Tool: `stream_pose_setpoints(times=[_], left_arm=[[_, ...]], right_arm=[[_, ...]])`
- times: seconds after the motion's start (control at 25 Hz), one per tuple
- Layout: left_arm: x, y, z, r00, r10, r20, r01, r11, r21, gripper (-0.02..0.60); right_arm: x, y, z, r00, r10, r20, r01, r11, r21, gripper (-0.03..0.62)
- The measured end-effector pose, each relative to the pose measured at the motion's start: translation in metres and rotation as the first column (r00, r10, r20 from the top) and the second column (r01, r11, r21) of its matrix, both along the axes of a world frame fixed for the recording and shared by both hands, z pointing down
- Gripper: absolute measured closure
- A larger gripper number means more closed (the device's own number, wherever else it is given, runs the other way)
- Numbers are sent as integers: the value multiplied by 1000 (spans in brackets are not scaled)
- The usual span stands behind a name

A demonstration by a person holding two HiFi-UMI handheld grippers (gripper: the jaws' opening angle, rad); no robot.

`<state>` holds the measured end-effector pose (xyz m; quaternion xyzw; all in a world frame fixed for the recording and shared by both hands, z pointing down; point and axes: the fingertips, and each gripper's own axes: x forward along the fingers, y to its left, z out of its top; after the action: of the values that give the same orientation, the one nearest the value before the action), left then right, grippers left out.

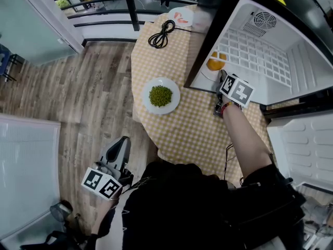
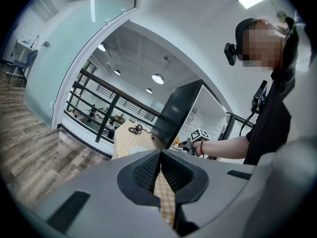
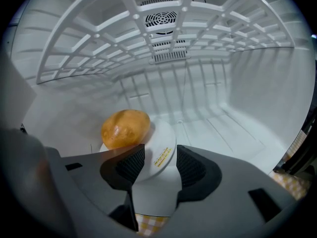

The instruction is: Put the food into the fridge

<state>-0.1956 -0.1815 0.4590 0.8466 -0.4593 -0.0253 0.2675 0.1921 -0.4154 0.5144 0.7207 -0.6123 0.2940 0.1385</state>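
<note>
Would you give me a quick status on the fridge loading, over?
Left tongs shut, empty, low beside table. Right tongs open around white plate with bun, at fridge front. Plate of peas waiting on table. Nothing blocking.

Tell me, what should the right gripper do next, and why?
Probably draw the right gripper straight back out of the fridge: its jaws stand apart, and the plate with the round golden food already sits on the fridge floor. Peas remain on the table.

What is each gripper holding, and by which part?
Nothing seems held. The left gripper is shut and empty; the right gripper is open, its jaws apart with the near rim of the white plate between them, inside the fridge.
</note>
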Motion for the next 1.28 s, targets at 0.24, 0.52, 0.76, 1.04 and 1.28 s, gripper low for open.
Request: stream_pose_setpoints(times=[0.24, 0.52, 0.76, 1.04, 1.28], left_arm=[[-1, 5, -2, 1000, -1, 3, 1, 1000, 5, 569], [0, 11, -8, 1000, 8, 10, -8, 1000, 20, 569], [-3, 15, -12, 1000, 12, 15, -12, 1000, 27, 569], [-3, 19, -13, 999, 30, 15, -31, 999, 28, 568], [5, 19, -21, 997, 74, 15, -74, 996, 49, 569]], right_arm=[[4, 4, -5, 1000, -6, -10, 6, 1000, 21, 399], [12, 12, -9, 1000, 20, -10, -20, 999, 46, 409], [19, 19, -11, 999, 40, -15, -39, 998, 51, 528], [21, 30, -11, 1000, 28, 6, -28, 998, 61, 572], [17, 55, -14, 1000, -9, 2, 8, 997, 79, 572]])
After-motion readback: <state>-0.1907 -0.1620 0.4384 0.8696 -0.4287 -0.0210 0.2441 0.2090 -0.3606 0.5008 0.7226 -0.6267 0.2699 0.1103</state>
